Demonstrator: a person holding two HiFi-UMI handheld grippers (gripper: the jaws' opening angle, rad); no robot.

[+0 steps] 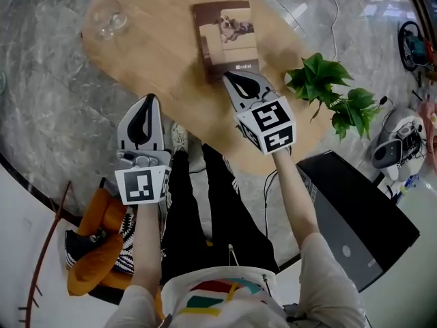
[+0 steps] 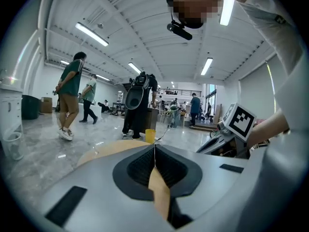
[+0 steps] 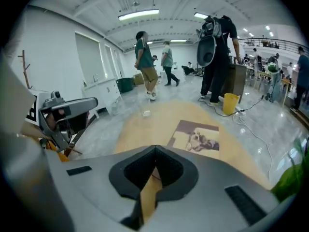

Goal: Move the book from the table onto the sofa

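Note:
A brown book [image 1: 226, 36] with a dog photo on its cover lies flat on the oval wooden table [image 1: 157, 53], toward the far side. My right gripper [image 1: 228, 76] hangs over the table just short of the book's near edge, its jaws shut with nothing between them. In the right gripper view the book [image 3: 198, 137] lies ahead of and slightly right of the gripper [image 3: 155, 150]. My left gripper [image 1: 147, 100] is at the table's near left edge, shut and empty. The left gripper view shows that gripper [image 2: 154, 149] facing across the tabletop [image 2: 104, 151].
A clear glass [image 1: 108, 18] stands at the table's far left. A green potted plant [image 1: 334, 94] sits by the right end. A black box [image 1: 362, 221] is at the right, an orange cushion with striped fabric [image 1: 92, 251] at the lower left. People stand far across the hall.

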